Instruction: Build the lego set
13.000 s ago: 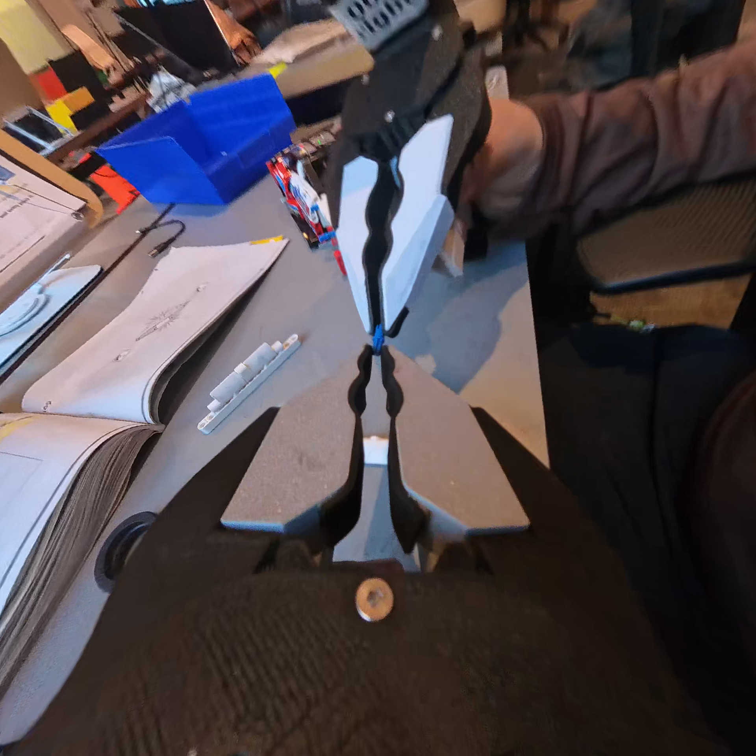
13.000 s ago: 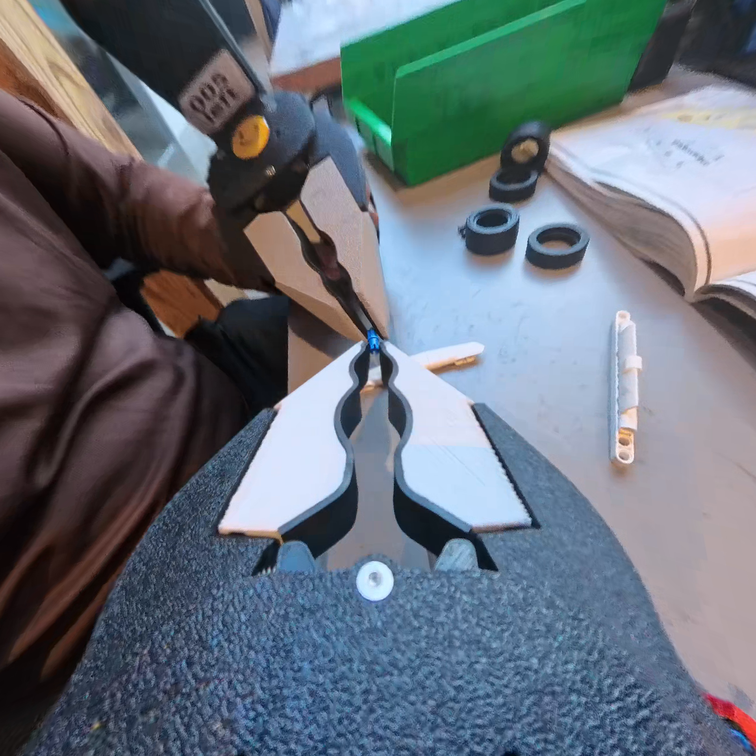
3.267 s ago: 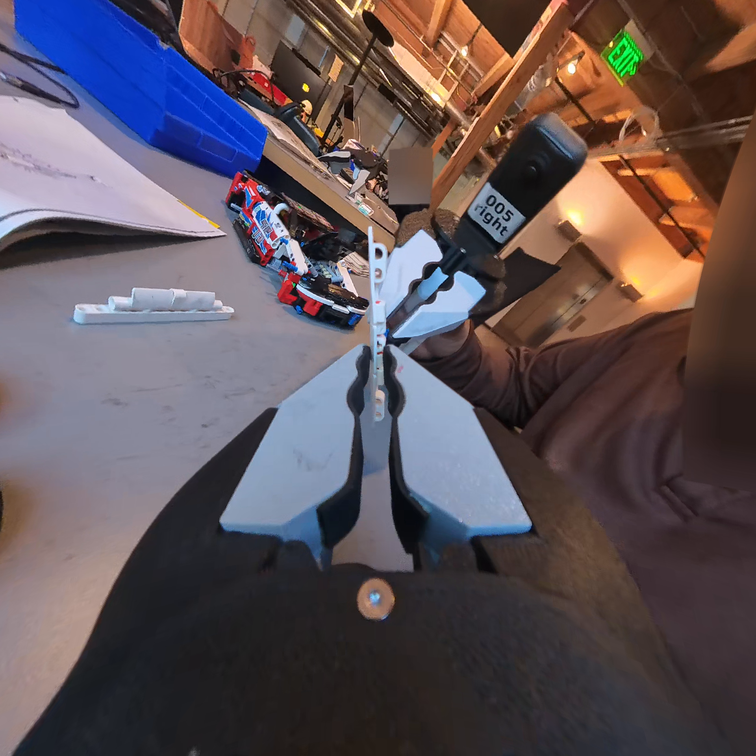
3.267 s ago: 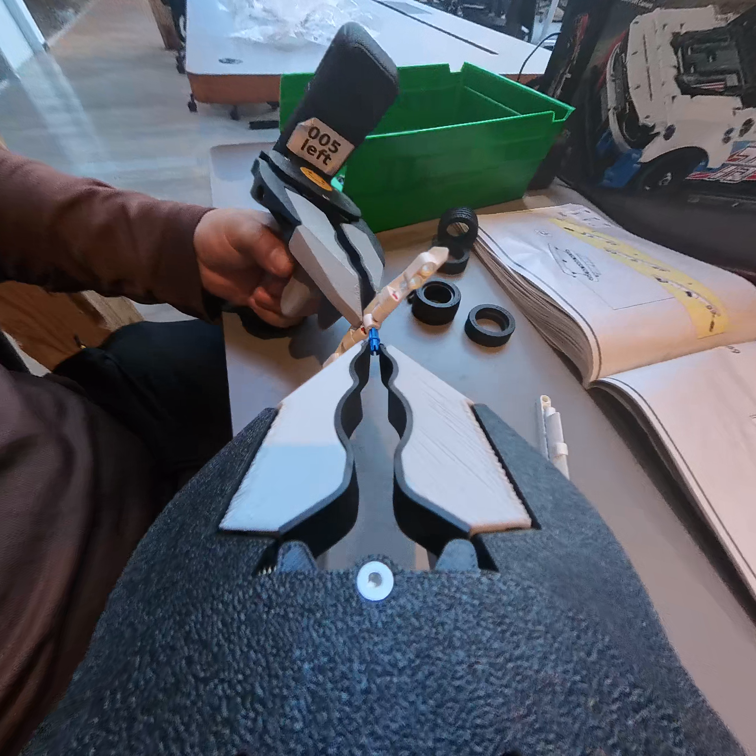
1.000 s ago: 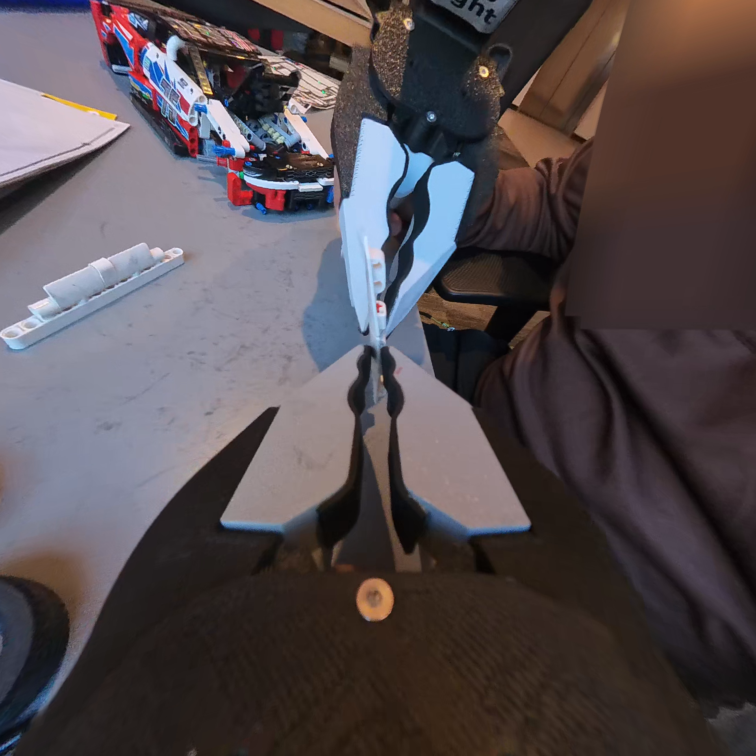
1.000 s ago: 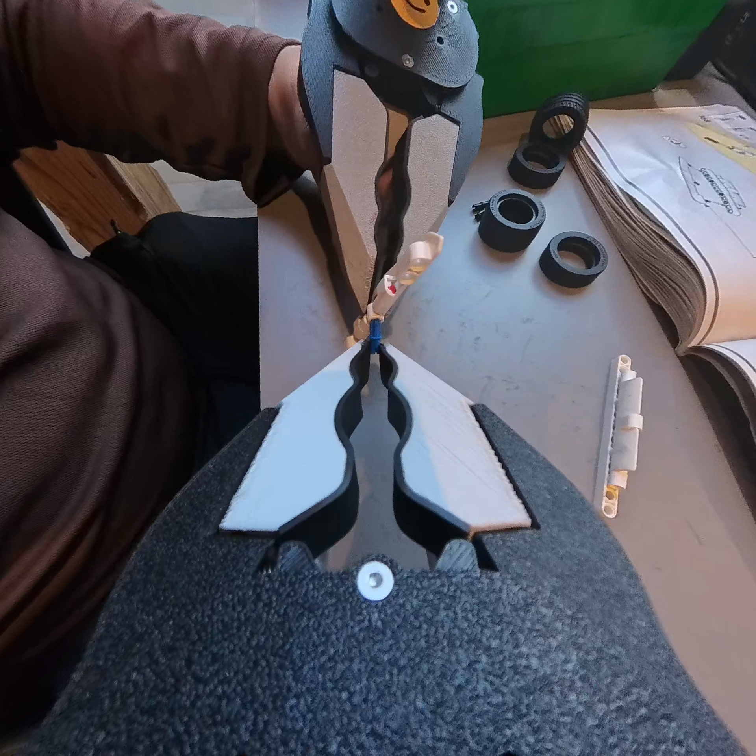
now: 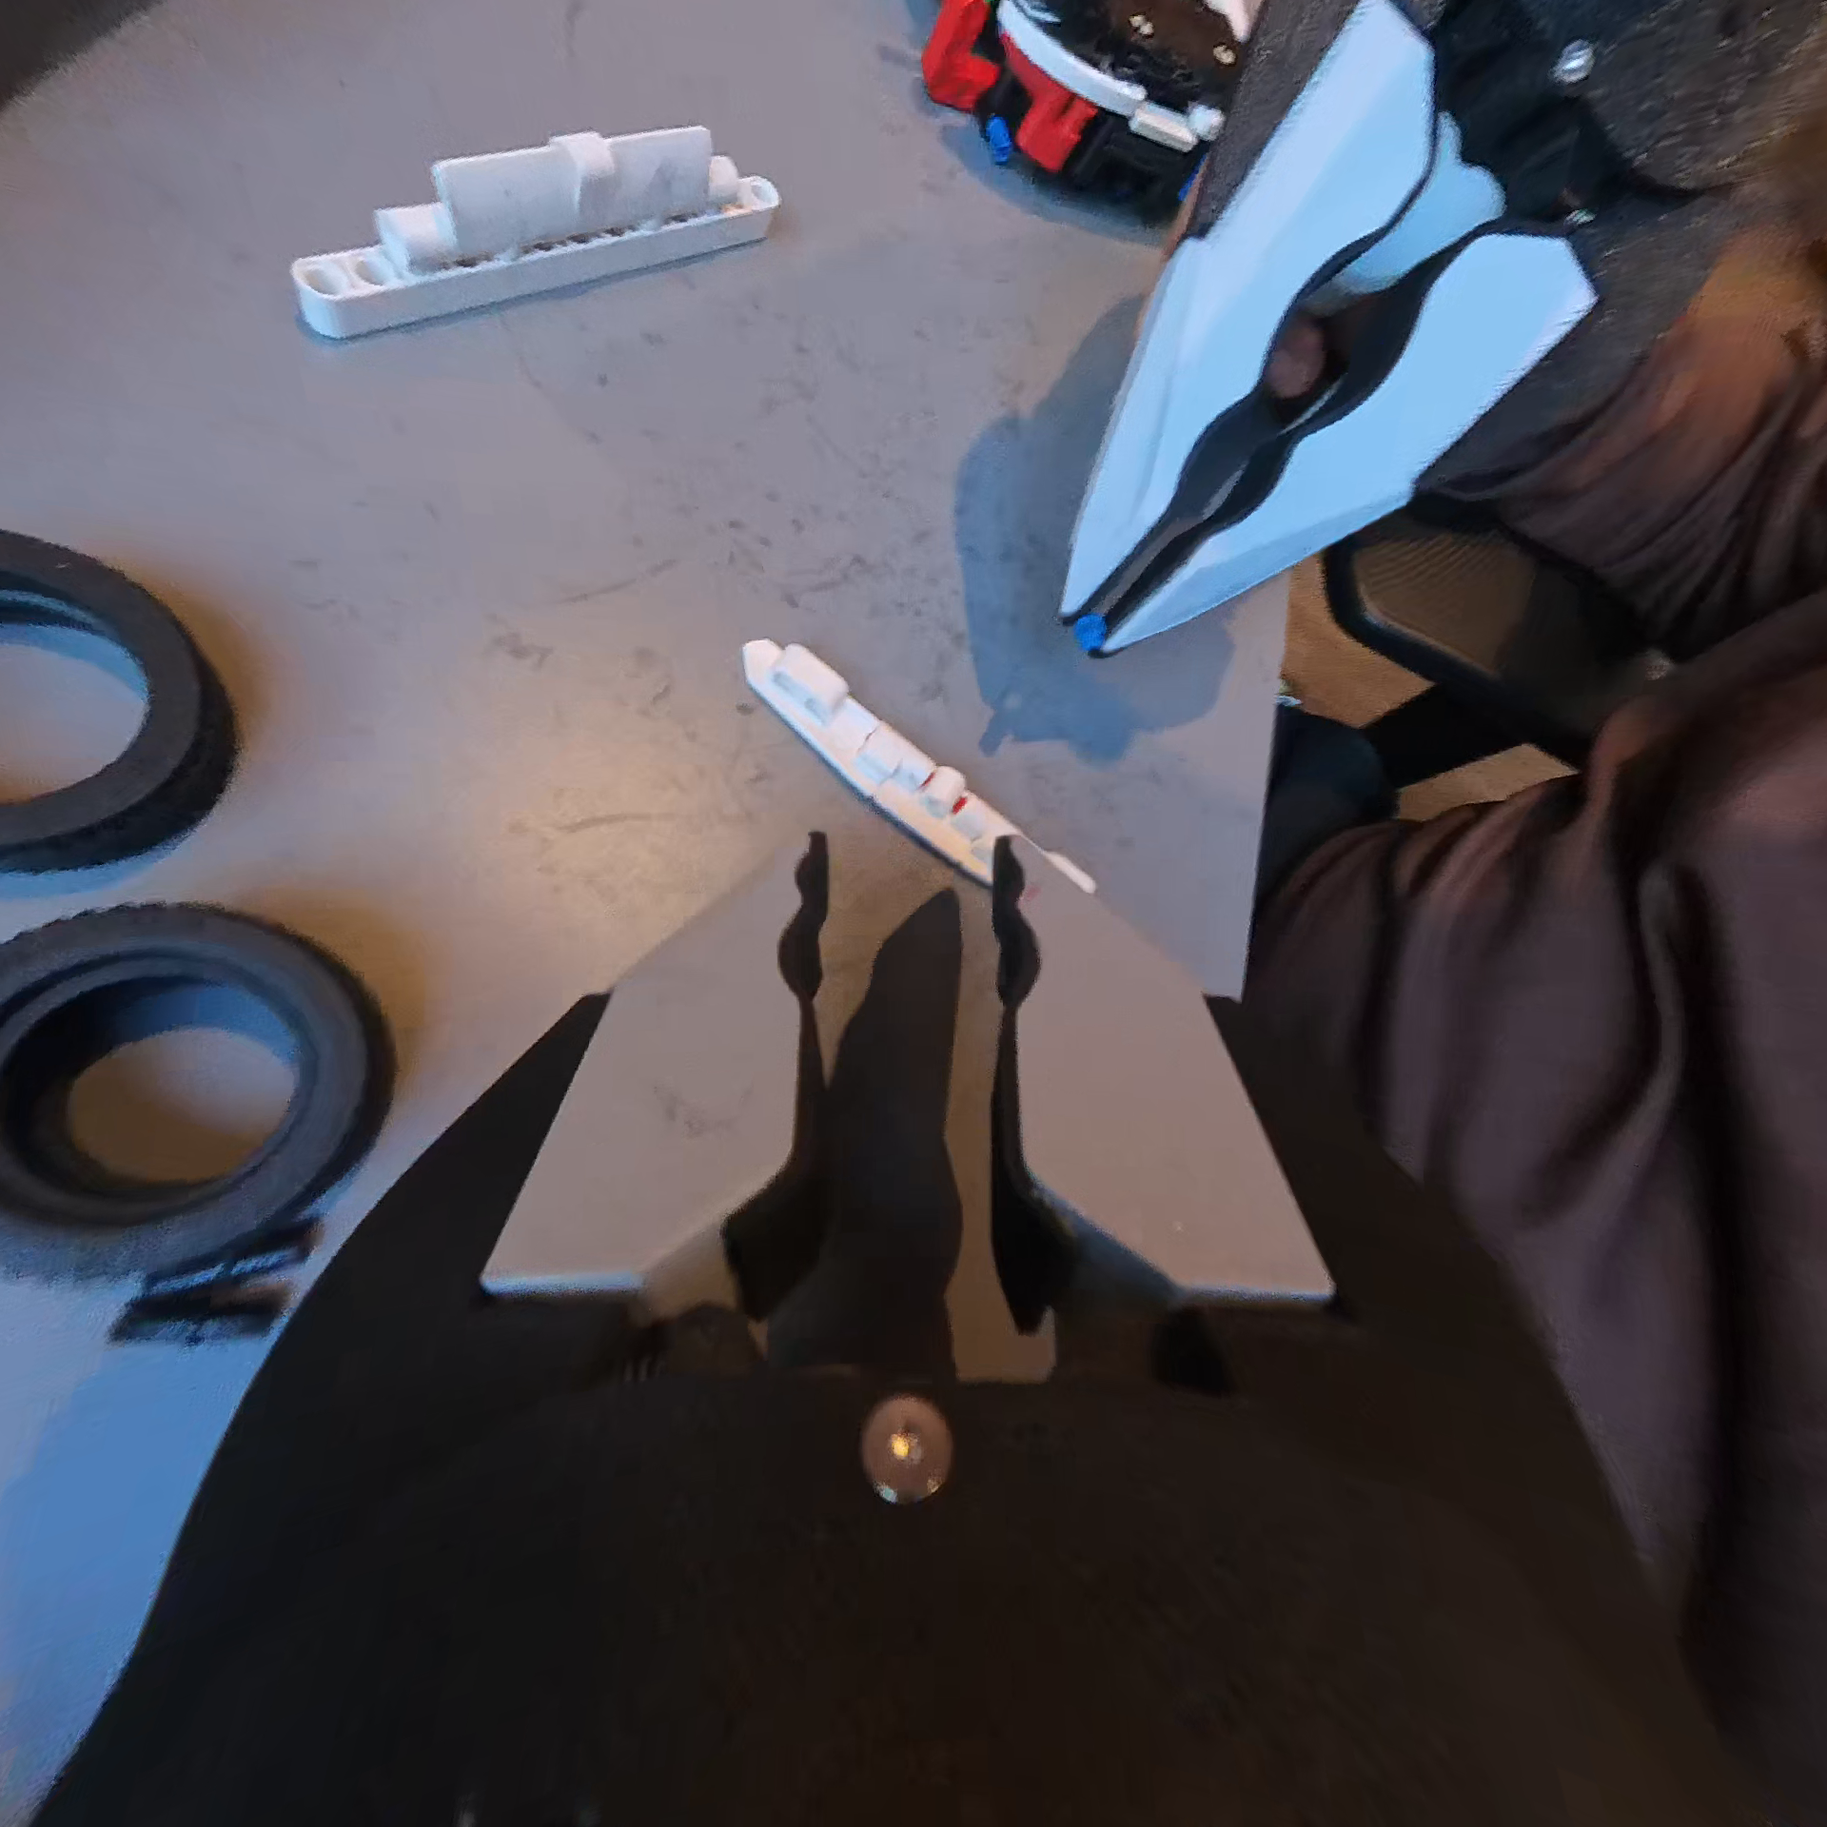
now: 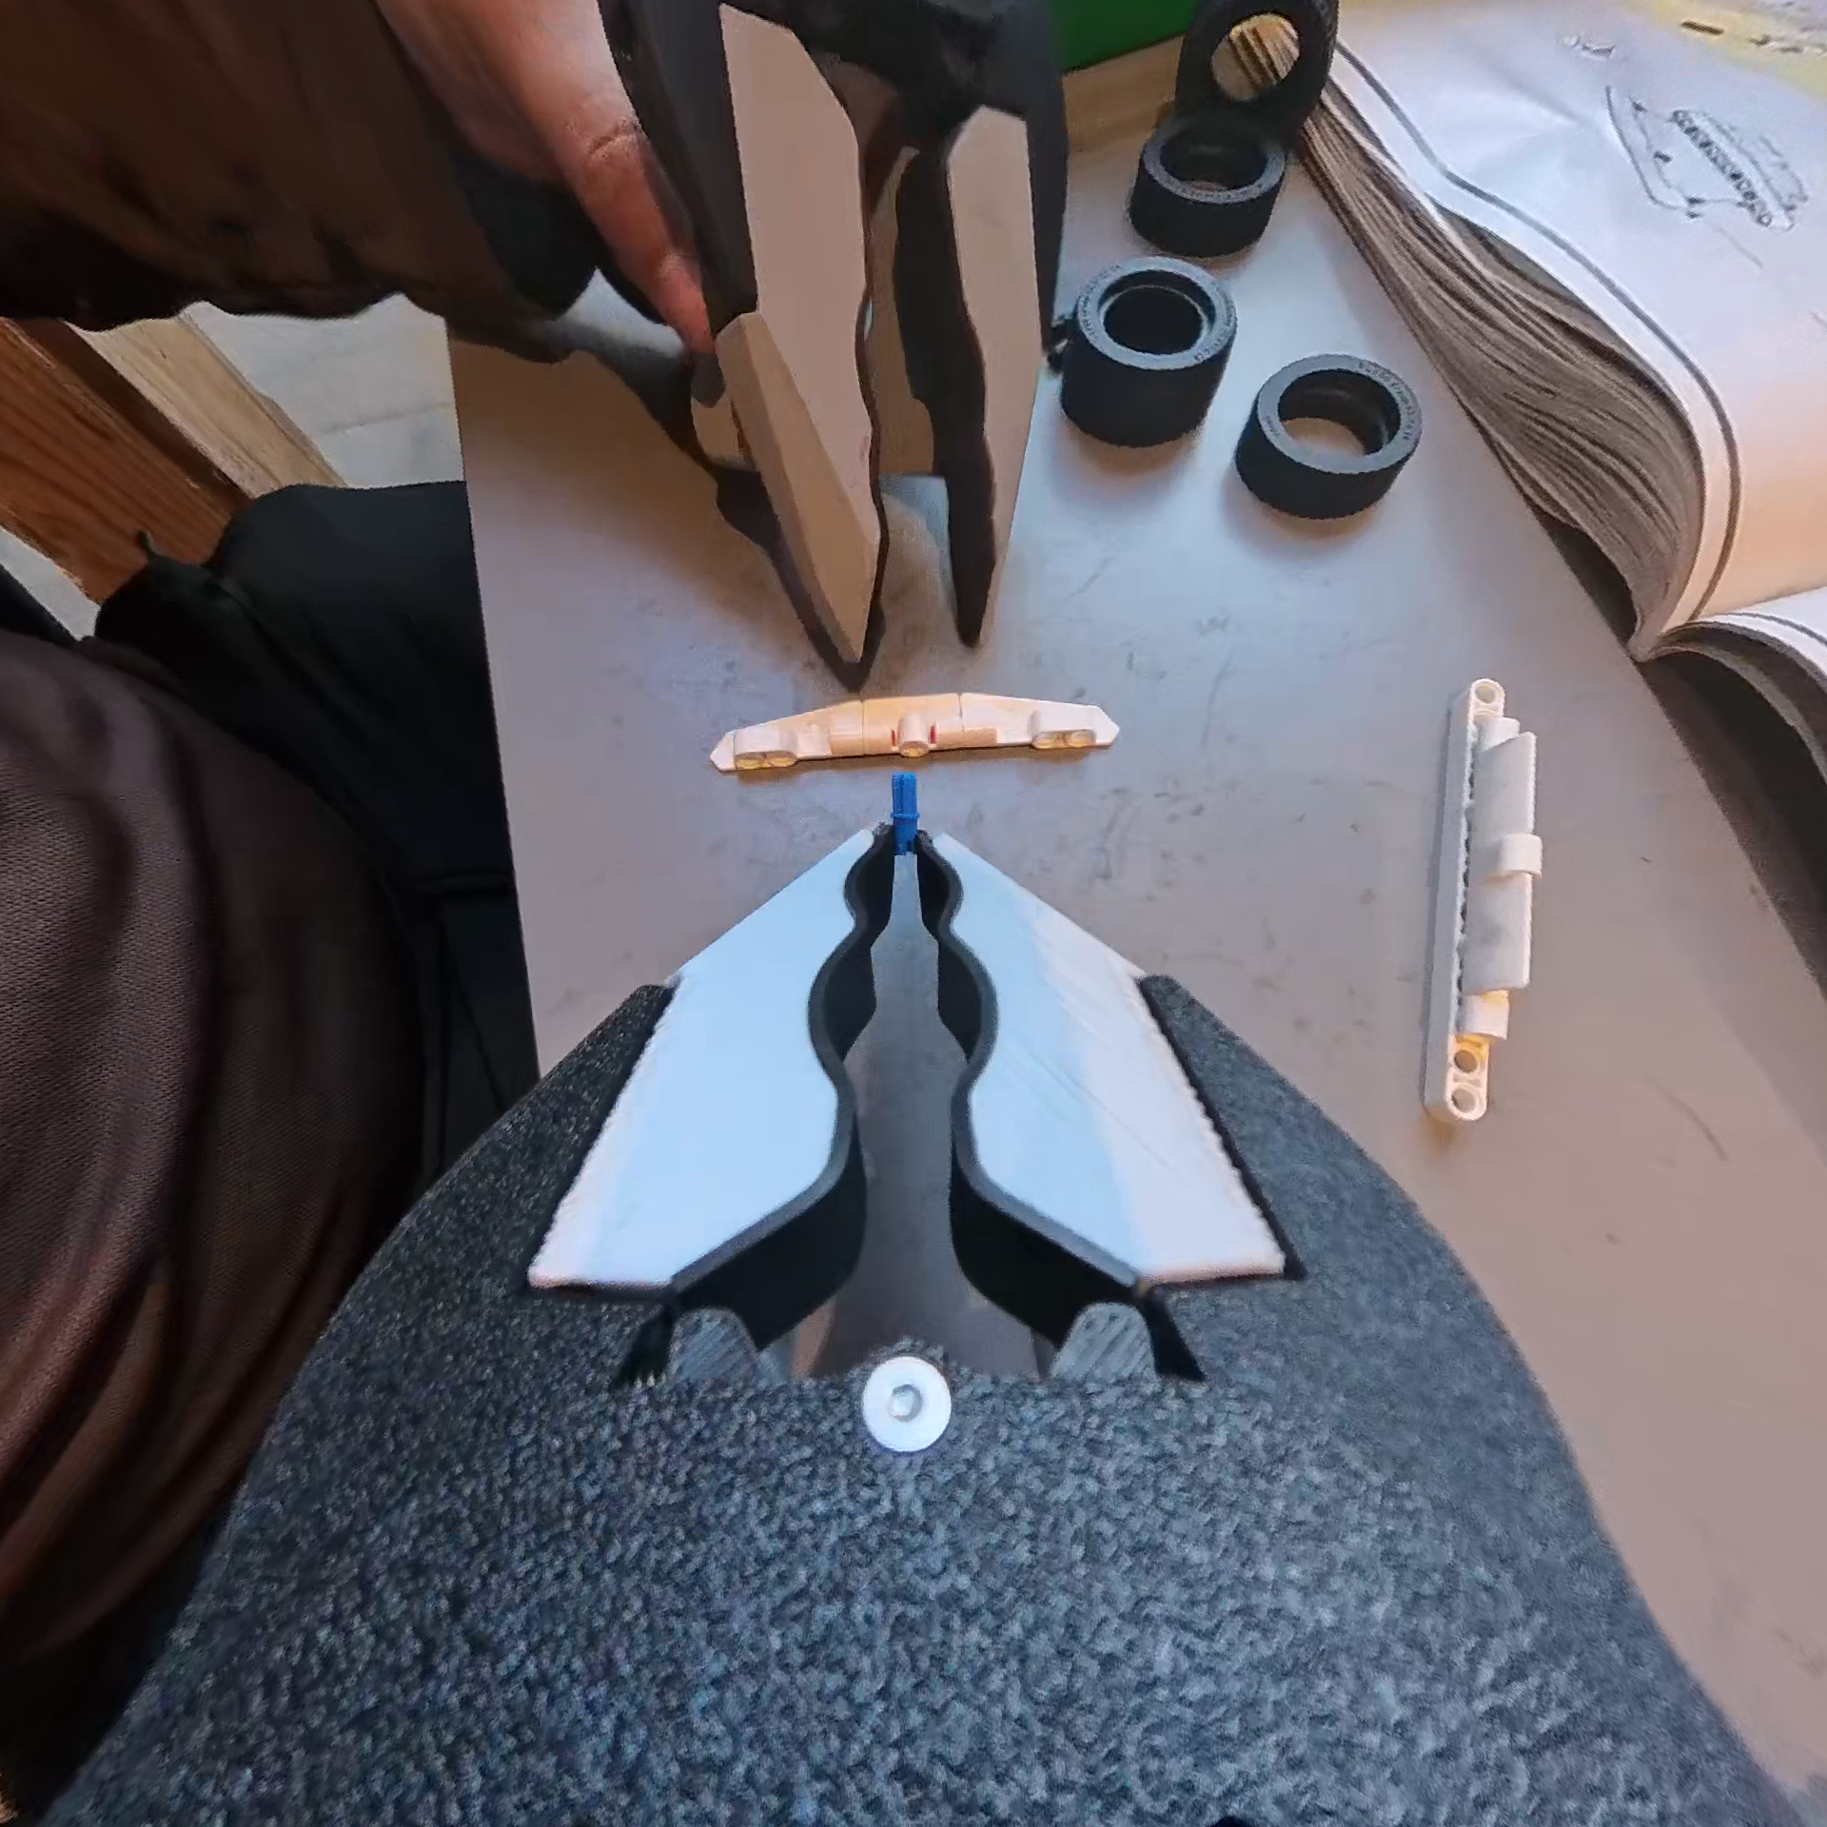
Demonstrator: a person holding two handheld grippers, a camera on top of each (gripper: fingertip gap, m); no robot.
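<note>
A short white beam assembly (image 8: 914, 739) lies flat on the grey table near its edge; it also shows in the left wrist view (image 7: 890, 761). My left gripper (image 7: 910, 855) is open and empty just above it, and shows in the right wrist view (image 8: 919, 633) with its tips right behind the assembly. My right gripper (image 8: 902, 835) is shut on a small blue pin (image 8: 903, 809), which points at the assembly's middle from a short gap. In the left wrist view the right gripper (image 7: 1087, 628) hovers above the table with the blue pin (image 7: 1089, 631) at its tip.
A longer white beam assembly (image 8: 1478, 900) lies to the right, also in the left wrist view (image 7: 534, 232). Several black tyres (image 8: 1147, 346) sit beyond. An open instruction book (image 8: 1602, 297) lies far right. A red and white car model (image 7: 1068, 89) stands nearby. The table edge (image 8: 494, 751) runs at left.
My left gripper has opened and let the short white assembly down onto the table. My right gripper has drawn back from it, with the blue pin in its tips.
</note>
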